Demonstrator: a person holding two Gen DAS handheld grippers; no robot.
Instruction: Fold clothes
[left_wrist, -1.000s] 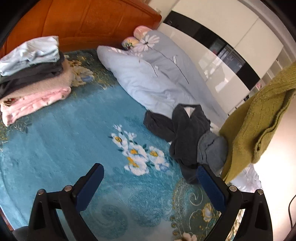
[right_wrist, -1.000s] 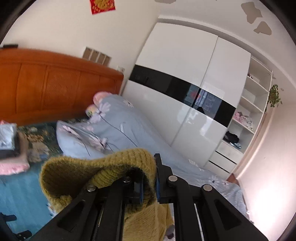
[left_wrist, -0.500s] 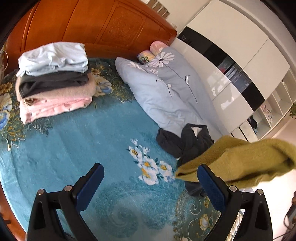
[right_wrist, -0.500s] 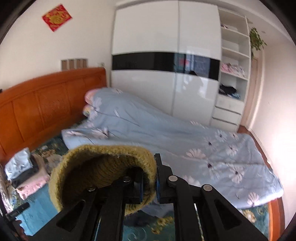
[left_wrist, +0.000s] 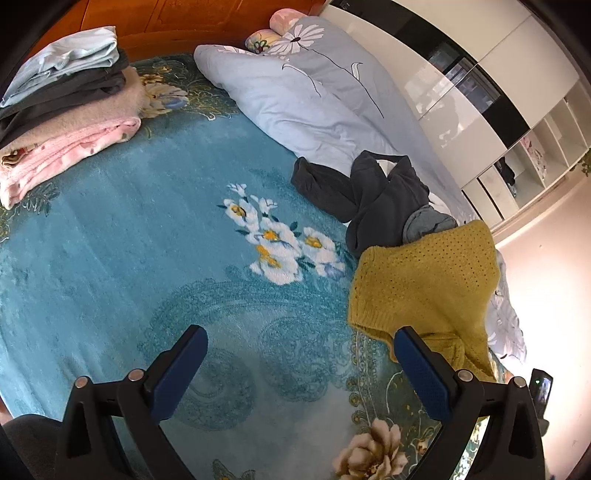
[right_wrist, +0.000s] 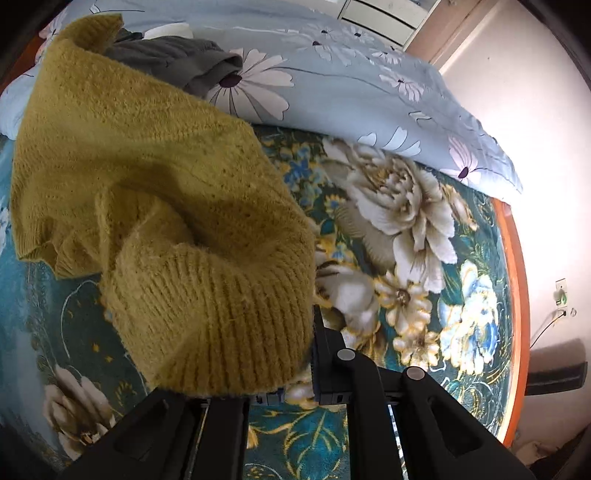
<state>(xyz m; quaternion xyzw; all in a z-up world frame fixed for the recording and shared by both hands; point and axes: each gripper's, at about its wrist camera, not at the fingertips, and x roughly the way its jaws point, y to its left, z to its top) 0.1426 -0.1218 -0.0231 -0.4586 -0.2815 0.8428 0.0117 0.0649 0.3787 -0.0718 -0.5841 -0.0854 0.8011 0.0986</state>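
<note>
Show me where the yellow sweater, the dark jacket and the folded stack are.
yellow sweater (left_wrist: 424, 284), left wrist view, middle of knit body.
dark jacket (left_wrist: 373, 206), left wrist view, crumpled torso.
folded stack (left_wrist: 62, 110), left wrist view, beige layer.

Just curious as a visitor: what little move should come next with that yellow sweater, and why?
Probably the open left hand-held gripper should take the yellow sweater's near edge, since it lies bunched on the blanket while the right hand-held gripper pinches only its ribbed edge.

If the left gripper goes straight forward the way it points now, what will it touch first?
Most likely the teal floral blanket. The left gripper is open and empty, tilted down toward it, with only bare blanket between its fingers. The yellow sweater lies off to its right and the dark garment farther back; depth is uncertain.
</note>
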